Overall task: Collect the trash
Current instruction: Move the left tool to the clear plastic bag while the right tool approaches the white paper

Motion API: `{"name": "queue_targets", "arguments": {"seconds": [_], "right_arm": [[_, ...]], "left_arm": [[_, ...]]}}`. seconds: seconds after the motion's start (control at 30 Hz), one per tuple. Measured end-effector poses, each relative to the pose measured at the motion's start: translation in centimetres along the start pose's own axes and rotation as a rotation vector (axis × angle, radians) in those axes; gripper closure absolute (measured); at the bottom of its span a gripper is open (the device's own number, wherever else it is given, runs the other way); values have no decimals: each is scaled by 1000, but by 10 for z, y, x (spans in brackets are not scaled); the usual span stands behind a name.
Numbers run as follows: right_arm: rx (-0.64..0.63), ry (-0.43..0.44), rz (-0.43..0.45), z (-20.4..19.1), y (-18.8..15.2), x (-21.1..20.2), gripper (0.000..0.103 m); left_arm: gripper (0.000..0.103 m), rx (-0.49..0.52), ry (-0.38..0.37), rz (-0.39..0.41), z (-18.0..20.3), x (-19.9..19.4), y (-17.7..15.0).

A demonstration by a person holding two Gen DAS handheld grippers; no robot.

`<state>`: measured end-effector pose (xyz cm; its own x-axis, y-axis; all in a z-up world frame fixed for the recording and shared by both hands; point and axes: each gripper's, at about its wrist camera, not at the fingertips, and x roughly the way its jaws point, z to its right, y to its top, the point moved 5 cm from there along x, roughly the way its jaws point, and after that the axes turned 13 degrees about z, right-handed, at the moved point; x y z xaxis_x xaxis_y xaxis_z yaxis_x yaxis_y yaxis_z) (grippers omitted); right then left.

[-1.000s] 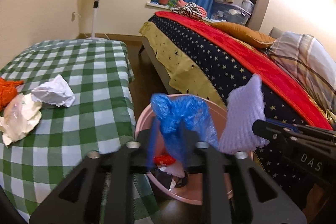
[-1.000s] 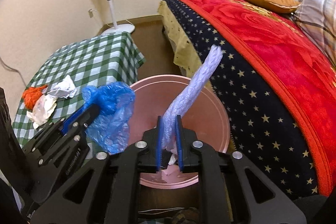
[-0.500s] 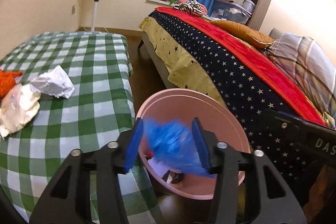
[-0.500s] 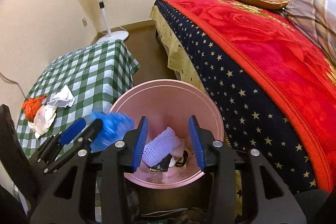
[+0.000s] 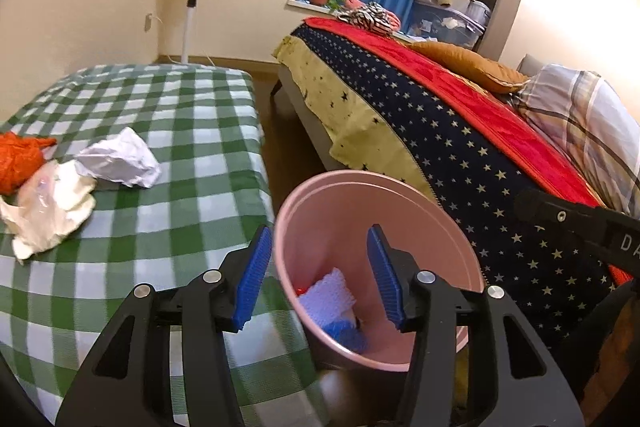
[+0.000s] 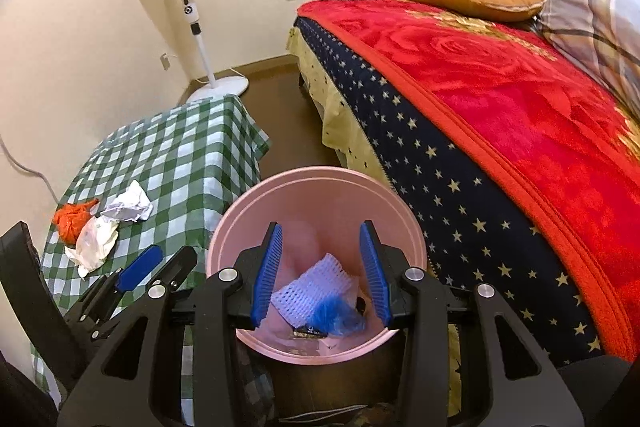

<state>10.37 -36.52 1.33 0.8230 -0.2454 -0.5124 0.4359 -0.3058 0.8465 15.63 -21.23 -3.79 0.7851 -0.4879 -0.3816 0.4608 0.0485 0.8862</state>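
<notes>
Over the pink bin [image 5: 362, 189], between checked table and bed: left gripper [image 5: 318, 277] and right gripper [image 6: 320, 273] both poised above the opening, jaws spread wide on each, nothing held in either.

Inside bin: white foam netting [image 6: 314, 287] lying across the contents, crumpled blue plastic bag [image 6: 336, 317] just beside and partly under it, a small dark item at the near wall and a scrap of red underneath, too small to identify. Same netting [image 5: 328, 297] and blue bag [image 5: 346, 335] confirmed from the left wrist view. Counted as collected.

Outstanding, on the green checked tablecloth [image 5: 192, 131]: crumpled white paper [image 5: 120, 159], pale plastic wrapper [image 5: 52, 205] touching it on the near side, orange wad [image 5: 20, 157] touching the wrapper at the table's far left. All three clustered together, well apart from the bin. Same cluster seen from the right wrist view: paper [image 6: 128, 207], wrapper [image 6: 94, 241], orange wad [image 6: 72, 217].

Assessment: task roughly half complete; at least two pieces binned, three pieces remaining. Both tools free, so fit for the next pickup. Left gripper nearer the cluster, hence the likelier choice for the paper. No trash noted on the bed [image 6: 500, 99] or the visible floor. Overlap of wrapper and paper flagged as a risk of dragging one while lifting the other.
</notes>
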Motion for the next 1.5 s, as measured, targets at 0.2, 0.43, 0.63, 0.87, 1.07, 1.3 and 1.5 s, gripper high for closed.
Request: {"name": "queue_targets", "arguments": {"seconds": [0.2, 0.43, 0.63, 0.87, 1.07, 1.3, 1.5], "right_arm": [[-19, 39, 44, -20, 3, -2, 62], [-28, 104, 68, -51, 2, 3, 62], [-44, 176, 88, -82, -1, 10, 62], [-44, 232, 90, -103, -9, 22, 62], [-55, 274, 82, -115, -16, 35, 62], [-72, 295, 53, -126, -25, 54, 62], [-93, 317, 23, -138, -33, 70, 62]], "left_arm": [[54, -19, 60, 39, -28, -14, 9], [56, -66, 164, 99, -72, -33, 20], [59, -62, 275, 148, -102, -45, 25], [59, -57, 436, 153, -138, -51, 28], [59, -31, 503, 145, -160, -43, 34], [56, -73, 510, 82, -181, -26, 26], [52, -109, 542, 8, -200, -16, 14]]}}
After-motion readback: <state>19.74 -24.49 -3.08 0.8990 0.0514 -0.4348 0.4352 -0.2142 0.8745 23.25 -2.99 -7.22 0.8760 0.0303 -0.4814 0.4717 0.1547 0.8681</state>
